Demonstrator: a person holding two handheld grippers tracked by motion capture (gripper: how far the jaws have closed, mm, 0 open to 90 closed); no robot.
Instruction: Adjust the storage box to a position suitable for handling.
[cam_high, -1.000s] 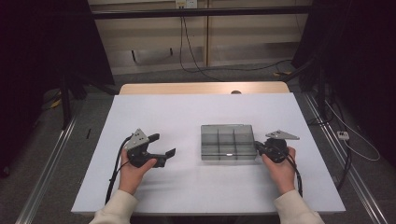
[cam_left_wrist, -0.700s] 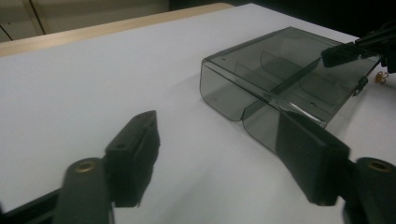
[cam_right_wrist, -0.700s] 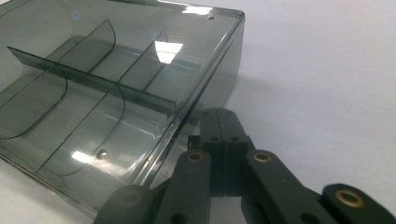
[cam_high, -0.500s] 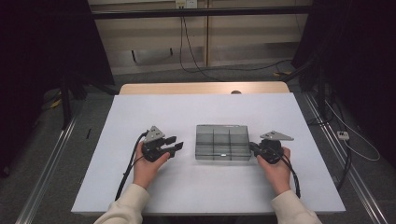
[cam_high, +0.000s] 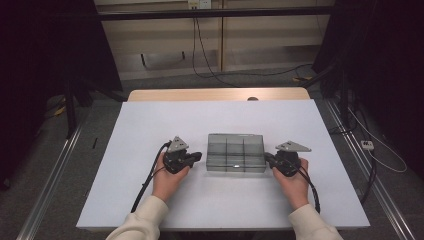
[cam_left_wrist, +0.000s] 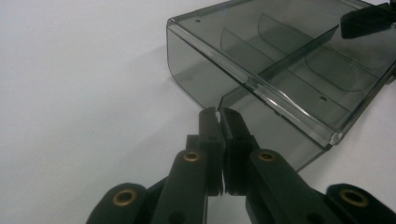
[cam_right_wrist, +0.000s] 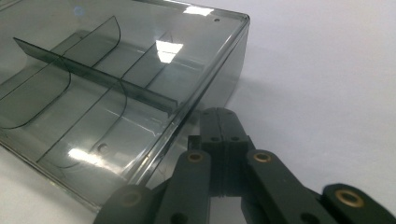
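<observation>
High view: your left gripper (cam_high: 196, 157) and right gripper (cam_high: 270, 159), fingers closed and empty, bracket the divided tray (cam_high: 235, 152) mid-worktop (cam_high: 150, 125). Bracing step, I judge; next, press inward evenly.

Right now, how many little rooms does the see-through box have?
6, in the box: three along its far side, three along its near side, split by one long divider and two cross dividers.
</observation>
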